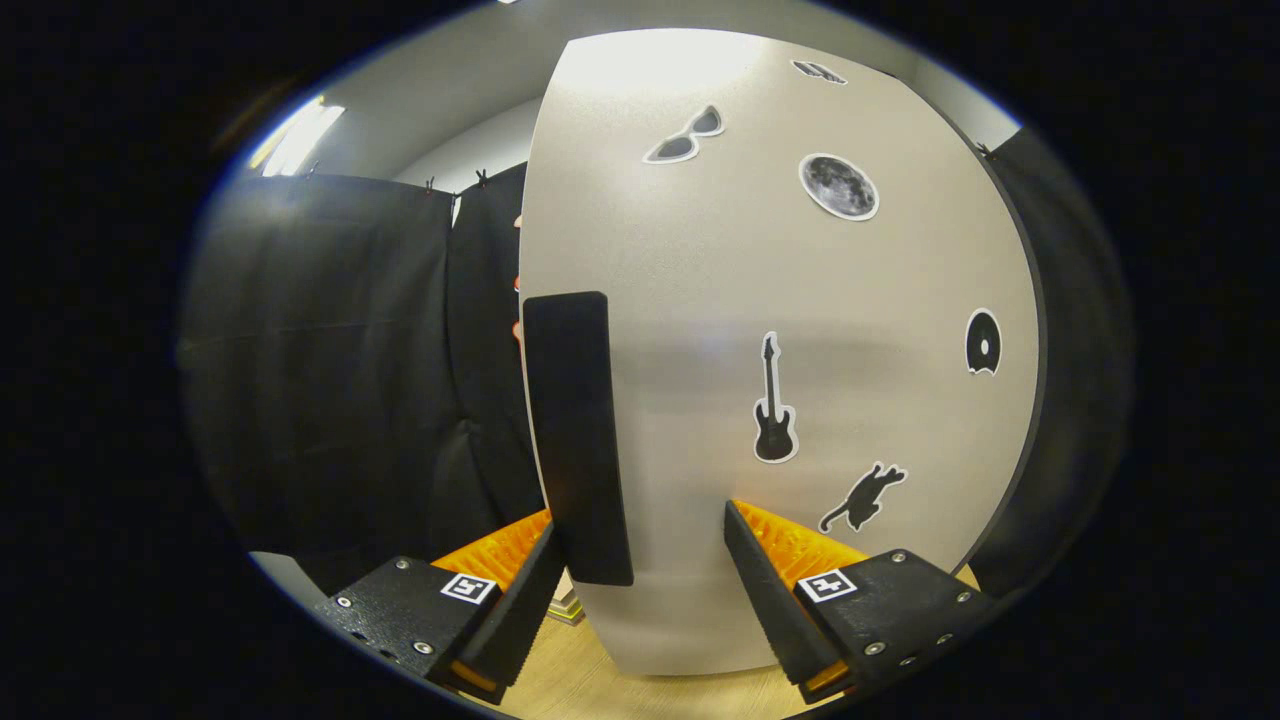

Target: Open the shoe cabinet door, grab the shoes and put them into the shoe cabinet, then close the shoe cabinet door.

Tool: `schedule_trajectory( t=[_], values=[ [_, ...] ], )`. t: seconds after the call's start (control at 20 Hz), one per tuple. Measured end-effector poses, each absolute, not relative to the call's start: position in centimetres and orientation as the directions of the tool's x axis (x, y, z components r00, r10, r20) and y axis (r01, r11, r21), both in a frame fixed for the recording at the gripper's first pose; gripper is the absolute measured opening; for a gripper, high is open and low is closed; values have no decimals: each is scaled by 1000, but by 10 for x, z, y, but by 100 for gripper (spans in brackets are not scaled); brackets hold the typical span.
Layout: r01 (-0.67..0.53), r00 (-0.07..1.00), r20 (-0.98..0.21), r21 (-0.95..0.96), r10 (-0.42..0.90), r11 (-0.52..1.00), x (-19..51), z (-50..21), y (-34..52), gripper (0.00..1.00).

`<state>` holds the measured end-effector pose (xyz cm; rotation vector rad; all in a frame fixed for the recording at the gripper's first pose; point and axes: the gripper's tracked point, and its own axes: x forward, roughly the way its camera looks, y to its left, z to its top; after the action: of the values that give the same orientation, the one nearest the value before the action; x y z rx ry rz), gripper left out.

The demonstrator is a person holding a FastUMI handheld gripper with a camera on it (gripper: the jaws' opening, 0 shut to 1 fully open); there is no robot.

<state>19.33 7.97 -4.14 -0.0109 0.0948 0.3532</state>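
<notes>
The shoe cabinet door (pixel 860 330) is a pale grey panel with several dark stickers, and it stands right in front of me. A long black handle (pixel 575 430) runs upright along its left edge. My gripper (pixel 640 525) is open and straddles that edge. The handle's lower end lies between the fingers. The left fingertip (pixel 530 590) is tucked partly behind the handle and touches its lower end. The right fingertip (pixel 755 570) lies against the door's face, a gap away from the handle.
Black cloth (pixel 330 380) hangs to the left of the door and beyond its right edge. A light wooden floor (pixel 600 685) runs under the door's lower edge. A small pale object (pixel 566 605) sits on the floor just behind the left finger.
</notes>
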Motion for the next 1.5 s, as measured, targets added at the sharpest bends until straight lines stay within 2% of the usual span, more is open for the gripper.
schedule_trajectory(
  t=[0.8,0.95,1.25,1.5],
  values=[
    [-200,977,-77,-34,197,979,204,-47,83,95],
    [-189,977,-107,-31,185,981,204,-52,82,95],
    [-152,985,-91,-37,148,988,153,-41,64,95],
    [-55,996,-78,-40,52,998,93,-23,21,95]
  ],
)
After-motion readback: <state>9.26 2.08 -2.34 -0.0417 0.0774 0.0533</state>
